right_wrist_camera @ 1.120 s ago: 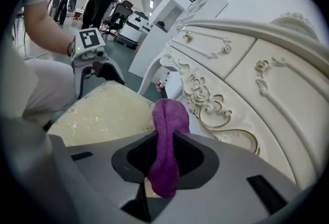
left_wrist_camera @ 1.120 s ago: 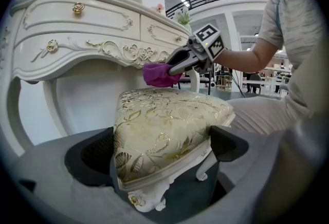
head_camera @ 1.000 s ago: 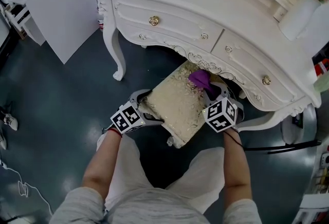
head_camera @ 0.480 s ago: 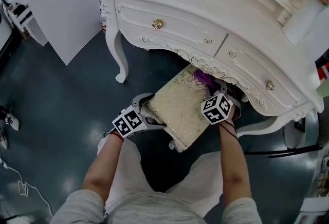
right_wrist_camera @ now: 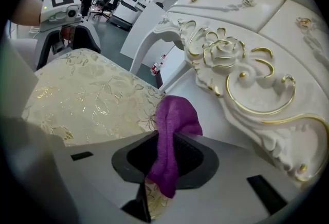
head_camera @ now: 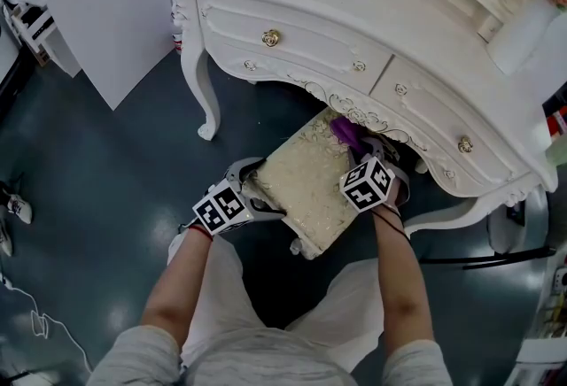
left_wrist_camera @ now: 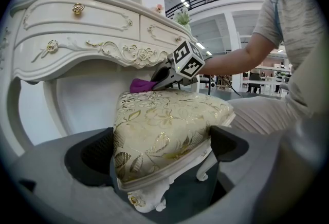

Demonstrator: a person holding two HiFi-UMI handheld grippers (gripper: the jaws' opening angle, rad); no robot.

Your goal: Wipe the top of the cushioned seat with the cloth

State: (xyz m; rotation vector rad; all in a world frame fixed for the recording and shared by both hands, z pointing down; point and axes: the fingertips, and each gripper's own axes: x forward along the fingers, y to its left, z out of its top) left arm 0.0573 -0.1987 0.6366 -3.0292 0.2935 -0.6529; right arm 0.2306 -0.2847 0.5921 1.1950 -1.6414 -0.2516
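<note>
Right gripper [head_camera: 361,152] has shifted up and leftward against the earlier head view, and less of the purple cloth [right_wrist_camera: 172,124] shows past it. Its jaws are clenched on the cloth, which hangs bunched between them and rests on the far corner of the cushioned seat [left_wrist_camera: 164,115], just under the carved edge of the dressing table [head_camera: 372,12]. Left gripper [head_camera: 257,191] grasps the seat's near corner, one jaw against each side of the gold-patterned cushion.
</note>
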